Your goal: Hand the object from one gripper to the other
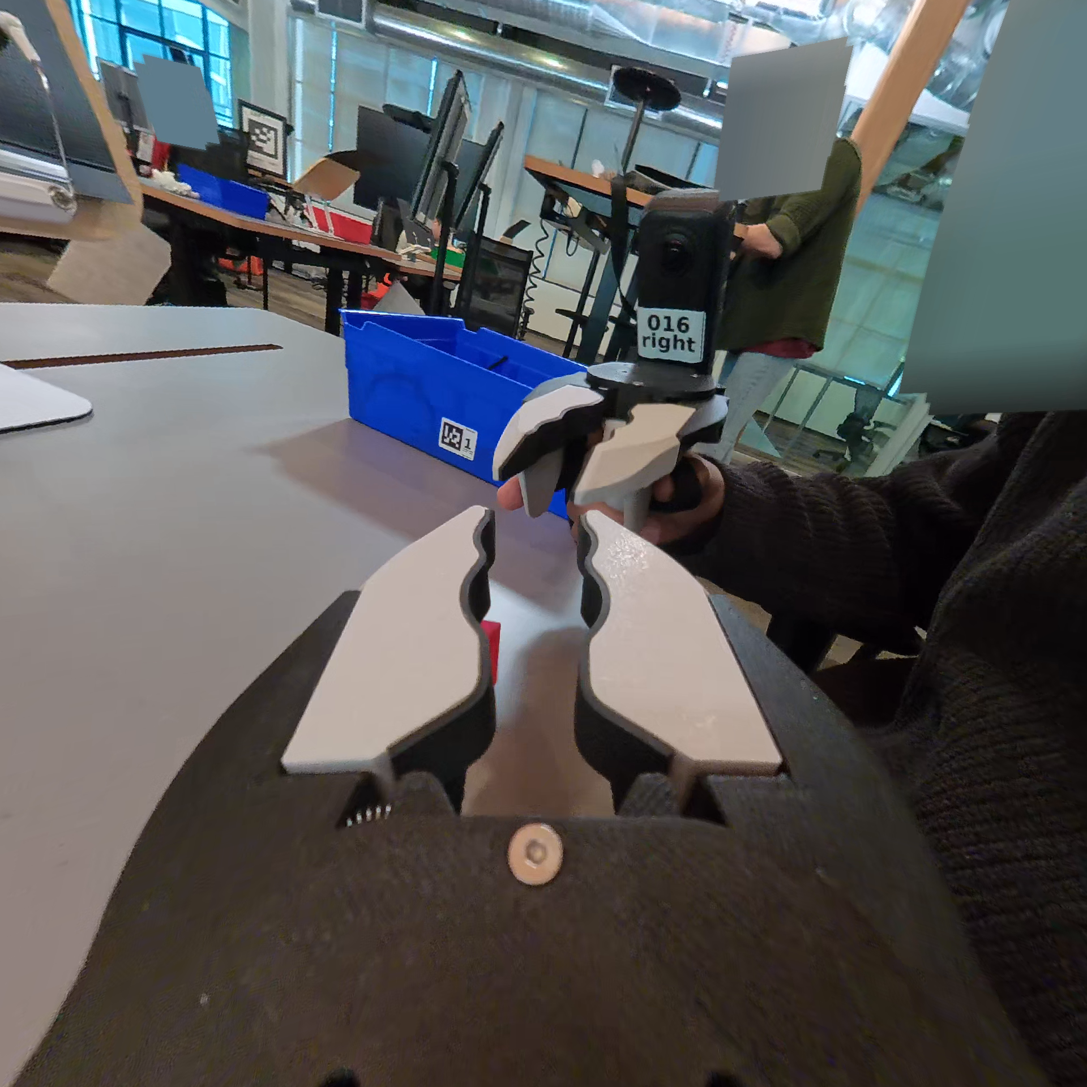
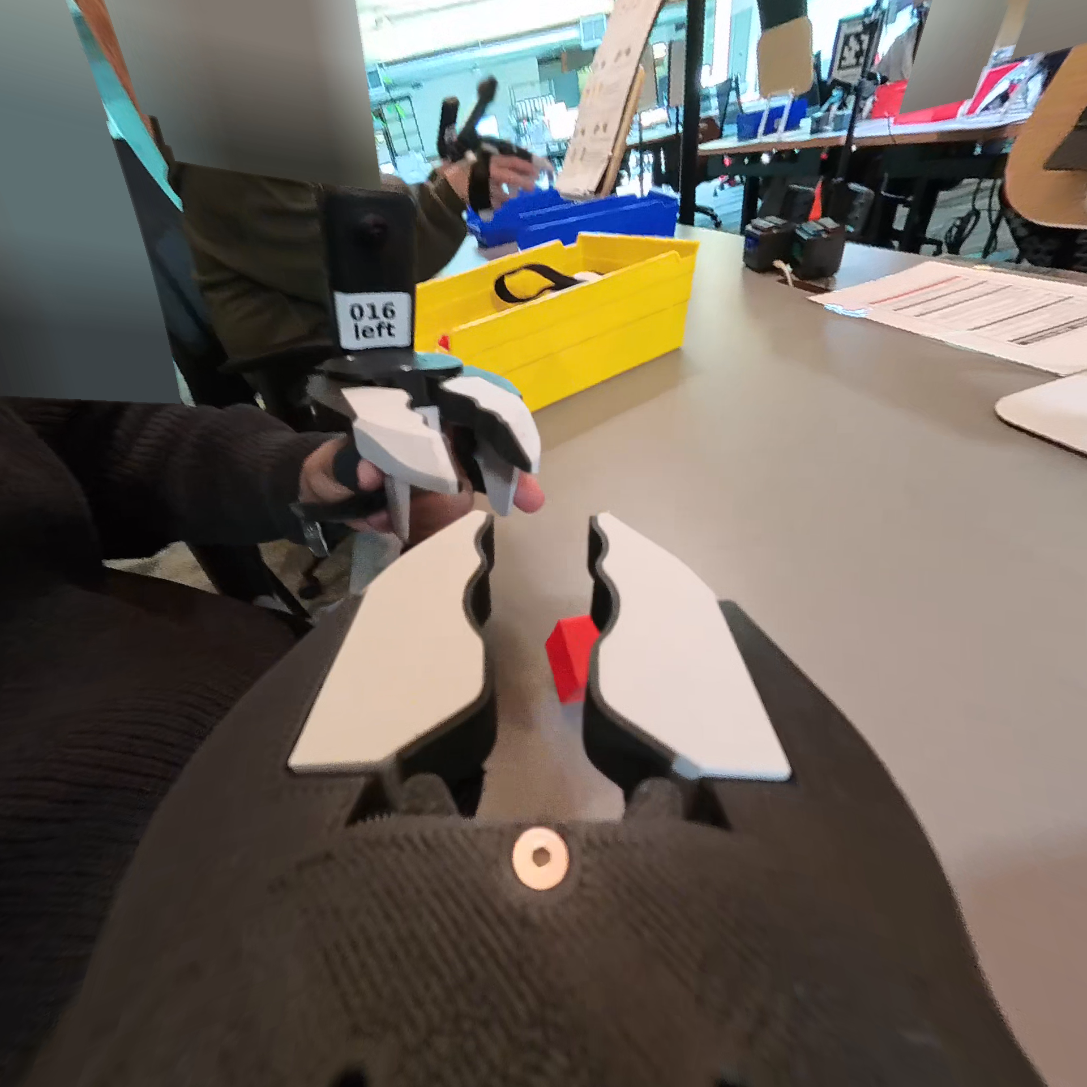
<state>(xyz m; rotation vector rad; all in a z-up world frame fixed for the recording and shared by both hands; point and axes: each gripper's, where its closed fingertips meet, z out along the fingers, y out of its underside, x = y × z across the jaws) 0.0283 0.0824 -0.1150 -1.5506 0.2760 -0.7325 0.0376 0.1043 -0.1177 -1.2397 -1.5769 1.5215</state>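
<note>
Red block (image 2: 569, 662), the thing to be handed over, is lying on the grey table (image 2: 823, 529) and is not sitting in either gripper, so by my judgement the handover is not yet starting: the pickup, the meeting of the two tools and the release are all left to do.

Going from largest to smallest, the grey table is filling the lower part of both views. A yellow bin (image 2: 564, 329) is standing at about 12 o'clock in the right wrist view, with a black strap lying inside it, and a blue bin (image 1: 435, 388) is standing at about 11 o'clock in the left wrist view. Sheets of paper (image 2: 964, 312) are lying at 2 o'clock in the right wrist view.

Right gripper (image 2: 541, 523) is hovering over the table with its fingers standing apart and empty; the block is showing in the gap, close against the inner edge of its right-hand finger at about 1 o'clock from the screw, though touching or merely behind I cannot tell. Left gripper (image 1: 535, 517) is likewise gaping and holding nothing, with only a sliver of the red block (image 1: 492, 647) peeking out past its left-hand finger. Each tool is facing the other, tips angled downward, near one another.
</note>
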